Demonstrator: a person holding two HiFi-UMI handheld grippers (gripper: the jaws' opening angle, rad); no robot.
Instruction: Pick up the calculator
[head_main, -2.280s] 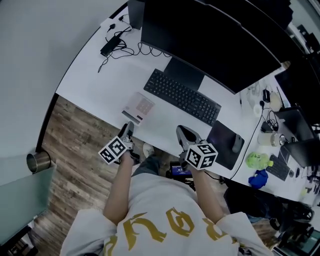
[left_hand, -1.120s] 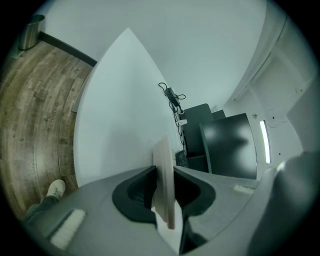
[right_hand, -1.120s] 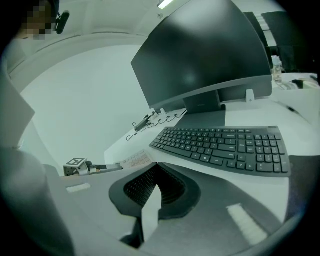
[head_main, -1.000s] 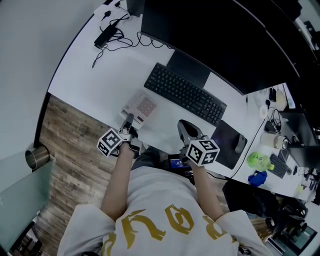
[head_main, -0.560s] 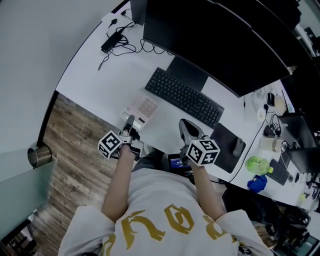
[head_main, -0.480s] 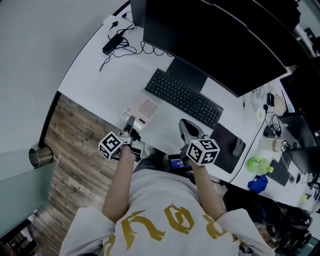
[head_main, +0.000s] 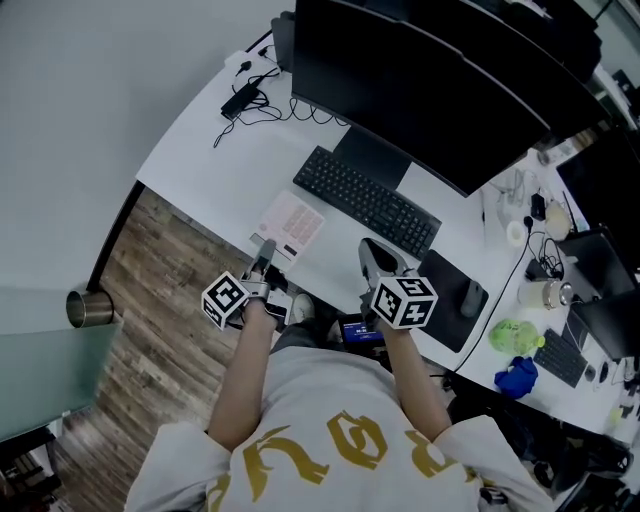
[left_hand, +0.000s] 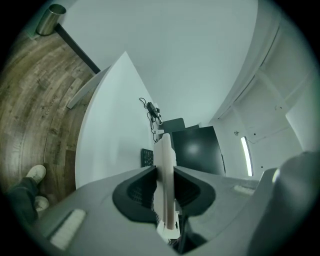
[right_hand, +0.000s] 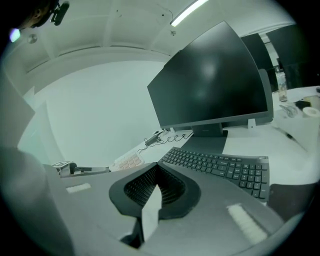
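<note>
The calculator (head_main: 290, 225), a pale flat slab with pinkish keys, is at the desk's front edge, left of the keyboard. My left gripper (head_main: 264, 250) grips its near edge. In the left gripper view the calculator (left_hand: 164, 150) shows edge-on, pinched between the jaws of the left gripper (left_hand: 163, 172). My right gripper (head_main: 374, 252) hovers over the desk's front edge below the keyboard, shut with nothing in it. The right gripper view shows its tips (right_hand: 156, 172) closed together, with the calculator (right_hand: 127, 161) and the left gripper (right_hand: 70, 169) off to the left.
A black keyboard (head_main: 365, 203) lies before a large dark monitor (head_main: 420, 90). A mouse (head_main: 472, 296) sits on a dark pad (head_main: 445, 290) to the right. A power adapter with cables (head_main: 243, 98) is at the far left. Clutter fills the desk's right end; a metal bin (head_main: 85, 307) stands on the floor.
My left gripper has advanced to the calculator's near edge and closed on it. The calculator now looks slightly larger in the head view. The right gripper has barely moved.
</note>
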